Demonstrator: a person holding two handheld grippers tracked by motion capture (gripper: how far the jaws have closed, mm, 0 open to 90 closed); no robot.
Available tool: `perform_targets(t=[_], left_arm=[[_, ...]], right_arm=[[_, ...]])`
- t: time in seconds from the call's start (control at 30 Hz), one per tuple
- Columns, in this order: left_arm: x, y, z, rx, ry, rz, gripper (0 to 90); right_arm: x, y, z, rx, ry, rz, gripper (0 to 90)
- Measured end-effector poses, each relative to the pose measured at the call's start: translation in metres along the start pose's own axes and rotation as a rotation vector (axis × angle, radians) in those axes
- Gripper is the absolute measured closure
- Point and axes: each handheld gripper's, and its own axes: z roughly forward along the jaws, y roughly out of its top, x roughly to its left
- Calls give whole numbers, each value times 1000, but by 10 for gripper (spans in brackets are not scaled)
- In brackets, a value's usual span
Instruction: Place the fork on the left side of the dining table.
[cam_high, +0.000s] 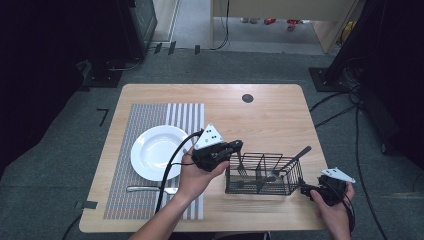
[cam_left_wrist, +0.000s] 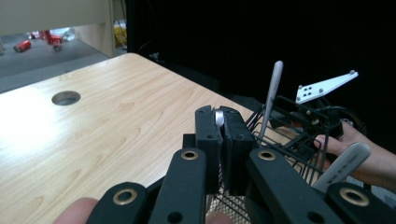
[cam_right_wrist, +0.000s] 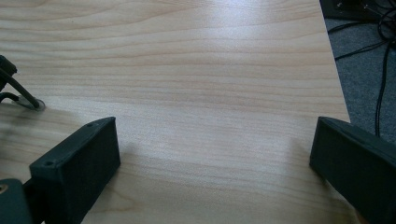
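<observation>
Cutlery piece (cam_left_wrist: 219, 117) is what I've got pinched in my left gripper (cam_left_wrist: 223, 122), jaws pressed nearly together on a thin silvery handle, right over the left end of the wire caddy (cam_high: 262, 174). Can't tell if it's a fork or spoon, the business end is hidden. It looks like plain metal, so I reckon stiff, fairly light and pretty slick, nothing that breaks but it could swivel or slip if I hold it too near the tip. I'd say grabbing across the flat of the handle, a bit lower down, is the safer bet. Two more utensils (cam_left_wrist: 272, 94) lean in the caddy's far section. My right gripper (cam_high: 318, 190) sits just beside the caddy's right end with jaws spread wide, nothing in them.
</observation>
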Motion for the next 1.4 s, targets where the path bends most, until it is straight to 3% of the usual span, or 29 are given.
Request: perform_targets(t=[0.1, 0.23, 0.27, 0.37, 0.47, 0.57, 0.73, 1.0, 1.07, 1.23, 1.4], left_arm=[[-3, 5, -5, -14, -2, 4, 886], [-2, 12, -11, -14, -35, -26, 887], [-1, 15, -16, -43, -26, -35, 887], [2, 18, -20, -64, -31, -52, 887], [9, 23, -29, -99, -55, -72, 887], [10, 26, -36, -124, -30, -62, 887], [15, 30, -45, -164, -33, -79, 887], [24, 36, -66, -263, -60, -130, 887], [29, 39, -72, -300, -57, -152, 887], [38, 39, -79, -324, -45, -169, 887], [52, 37, -86, -357, -5, -193, 887]], right_arm=[[0, 0, 0, -1, 0, -2, 13], [0, 0, 0, 0, -1, 0, 13], [0, 0, 0, 1, -1, 0, 13], [0, 0, 0, 1, -1, 0, 13], [0, 0, 0, 1, 0, 0, 13], [0, 0, 0, 0, 0, -1, 13], [0, 0, 0, 0, -1, -1, 13], [0, 0, 0, 0, -1, -1, 14], [0, 0, 0, 1, -1, 0, 13], [0, 0, 0, 1, -1, 0, 13], [0, 0, 0, 0, 0, -1, 13]])
